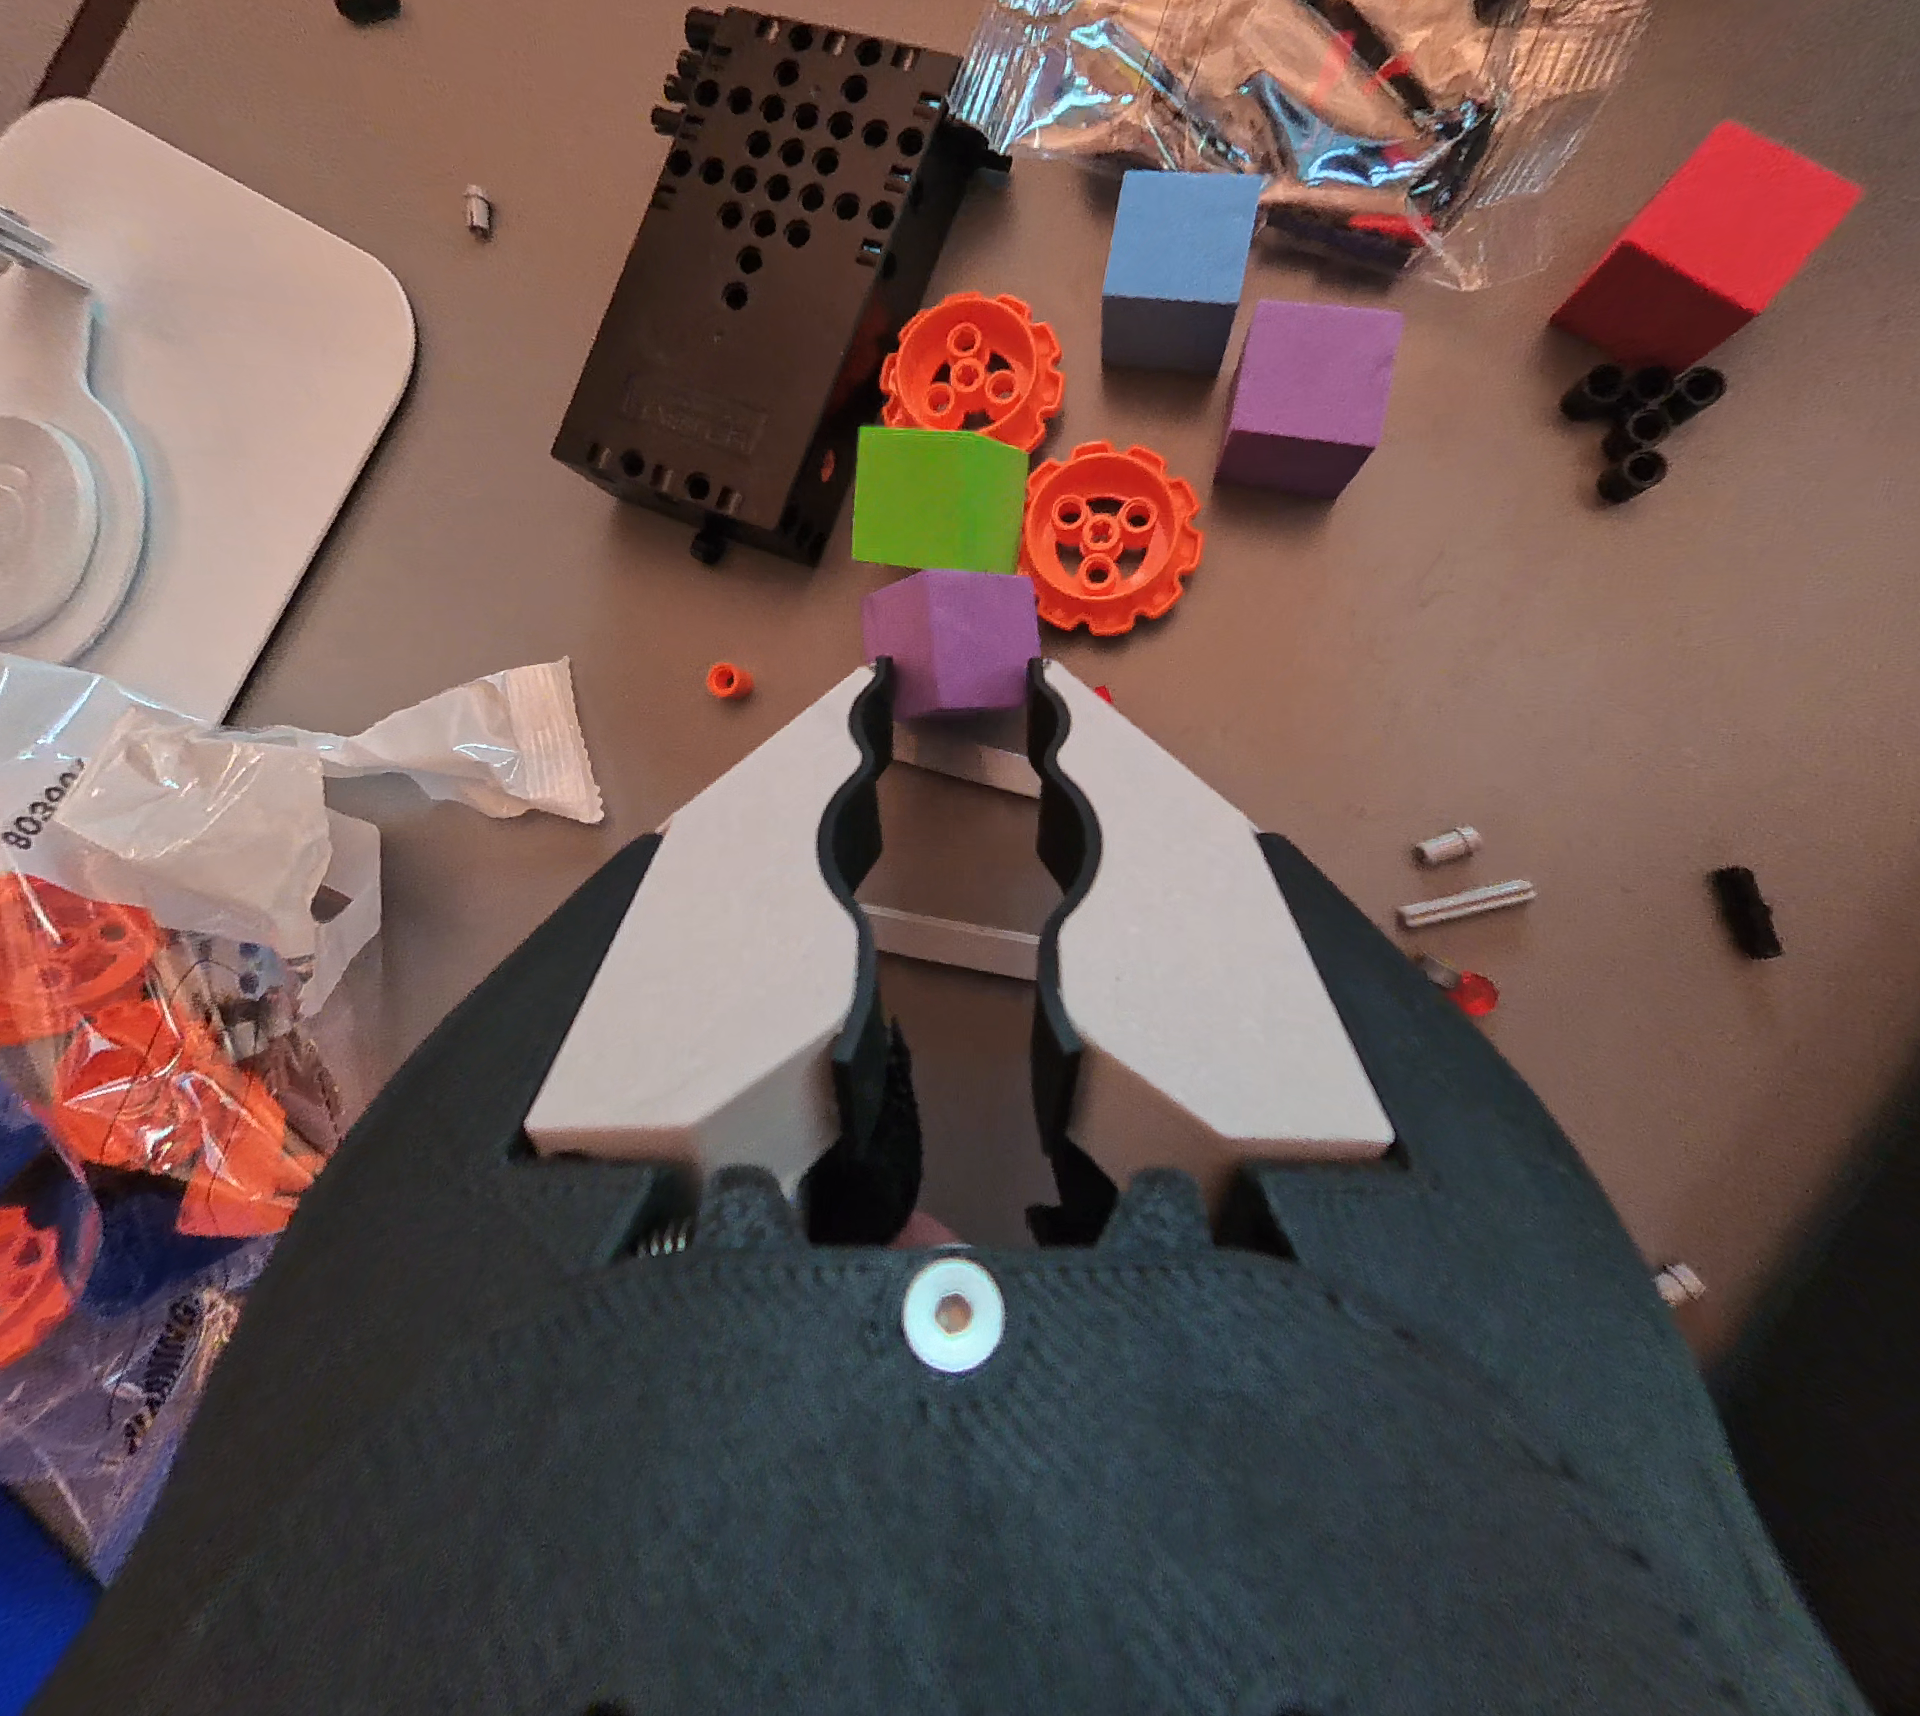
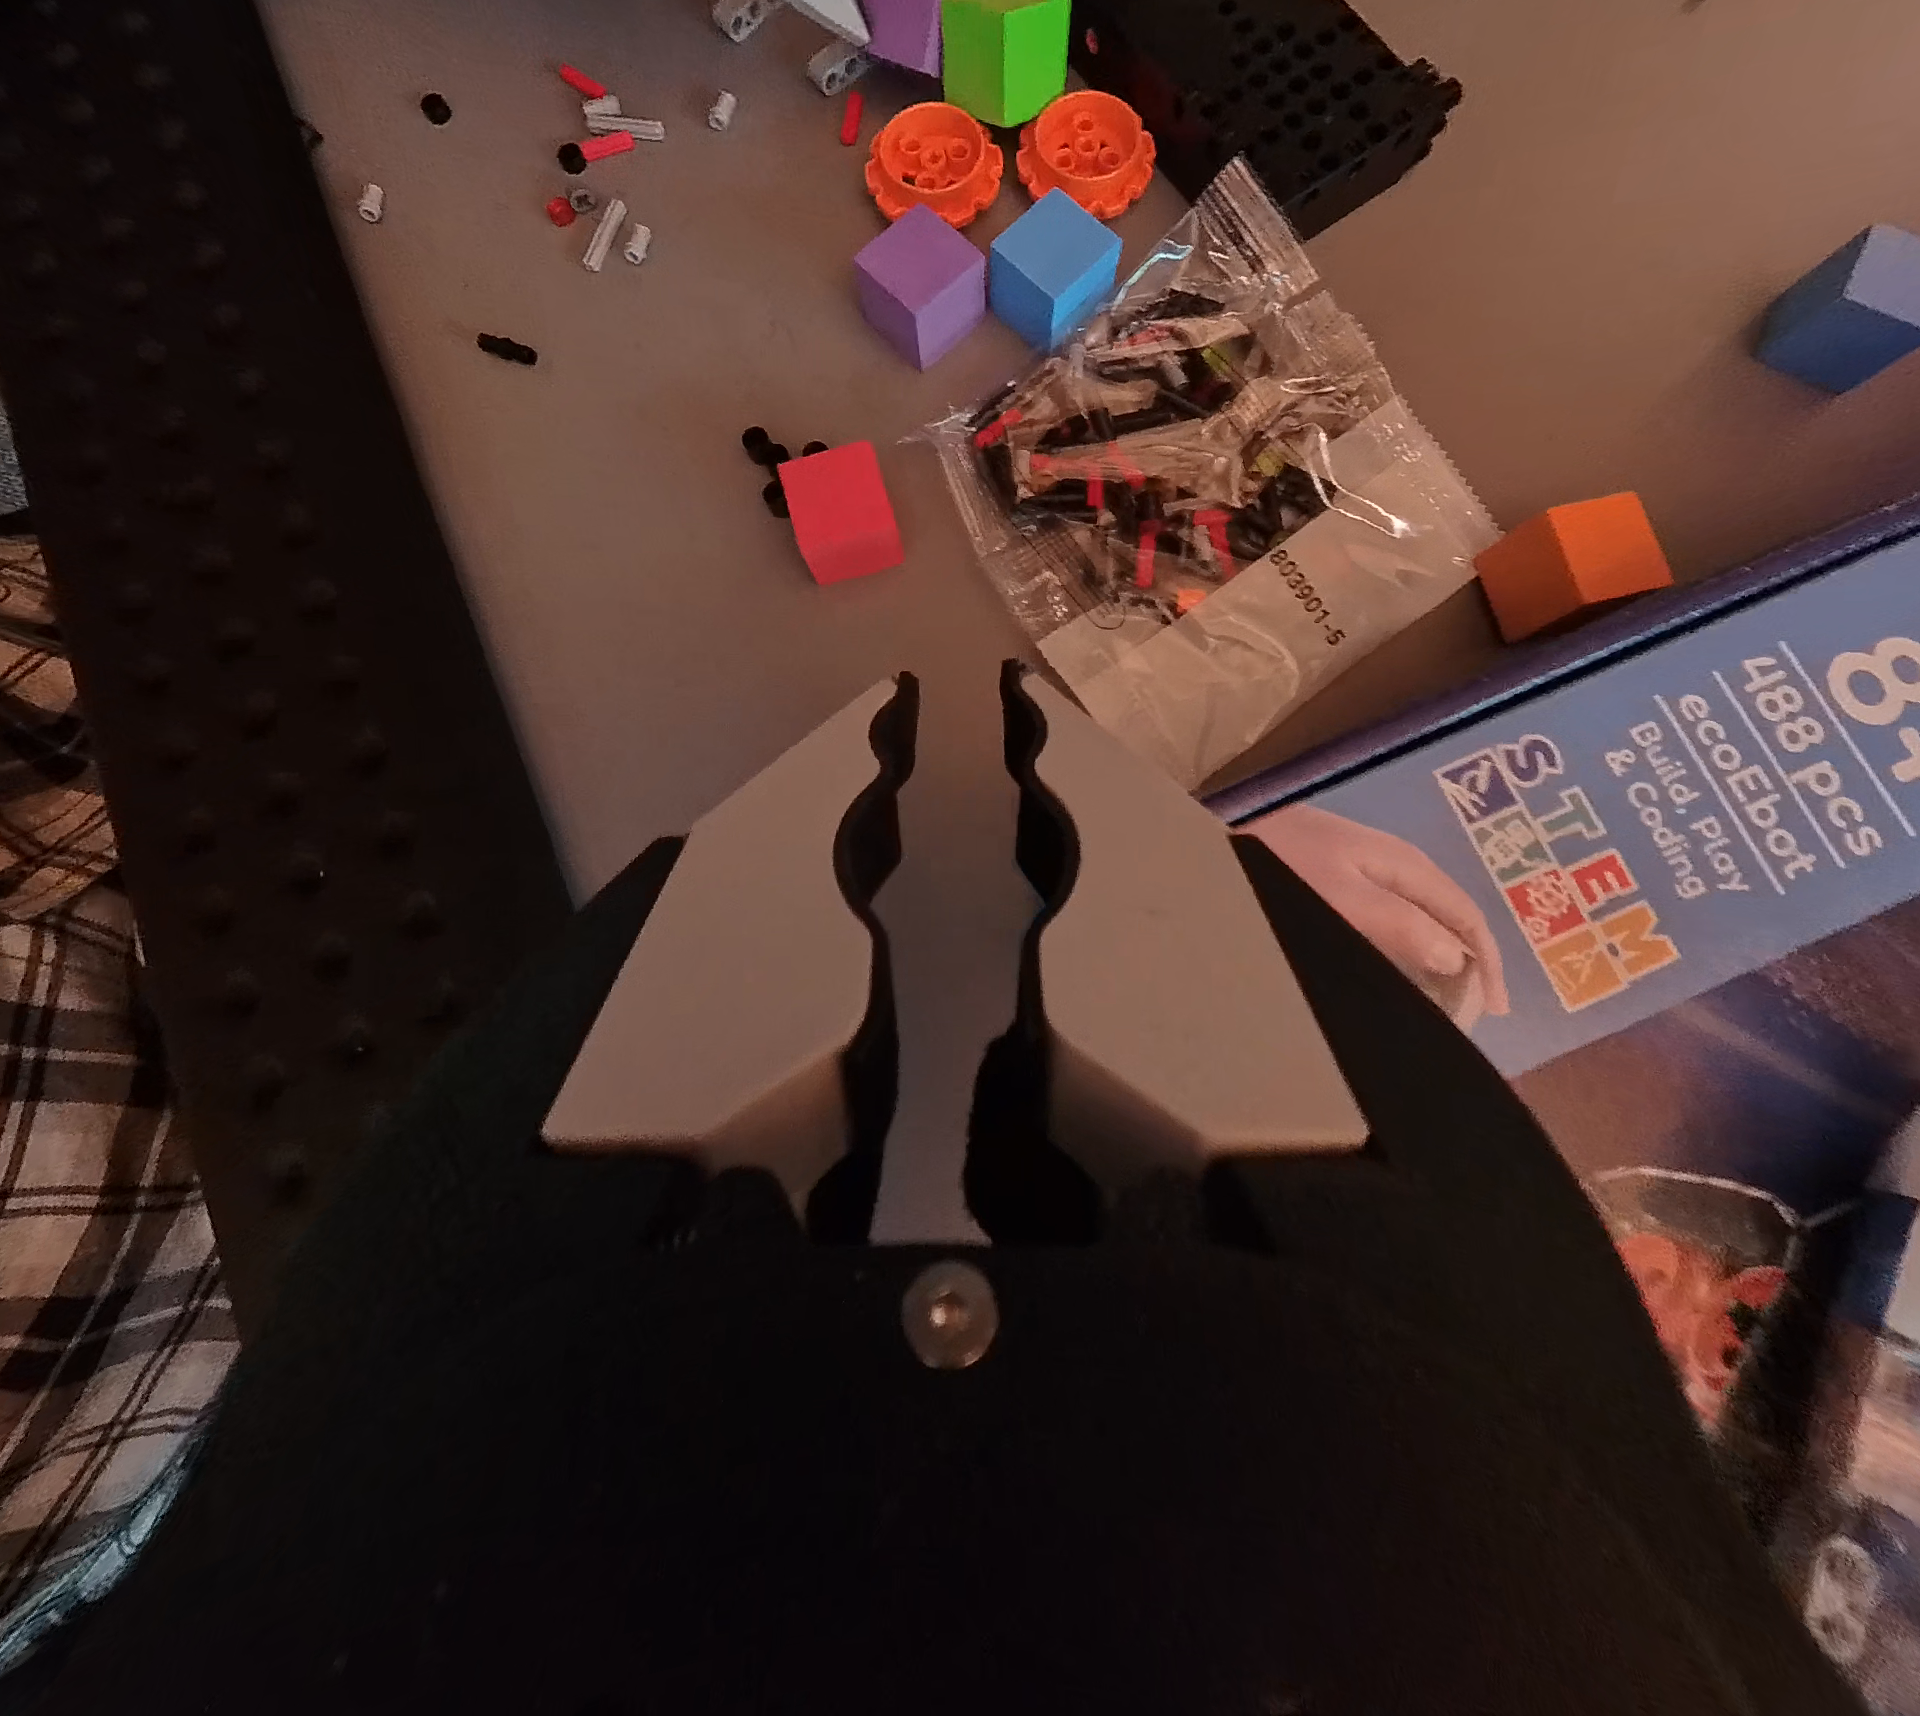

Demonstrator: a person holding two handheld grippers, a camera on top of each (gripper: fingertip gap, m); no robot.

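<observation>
Now my left gripper (image 1: 958,679) has its jaws clenched on a purple cube (image 1: 951,643), just beside the green cube (image 1: 938,497); my right gripper (image 2: 958,690) hangs empty, jaws slightly apart, over the bench (image 2: 644,586).

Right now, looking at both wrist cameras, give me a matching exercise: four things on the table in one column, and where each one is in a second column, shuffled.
Things
1. purple cube
2. green cube
3. red cube
4. orange cube

Places
A. beside the blue box
B. between the left tongs
C. next to a cluster of small black pieces
D. between the two orange wheels

Pairs: 1-B, 2-D, 3-C, 4-A
</observation>
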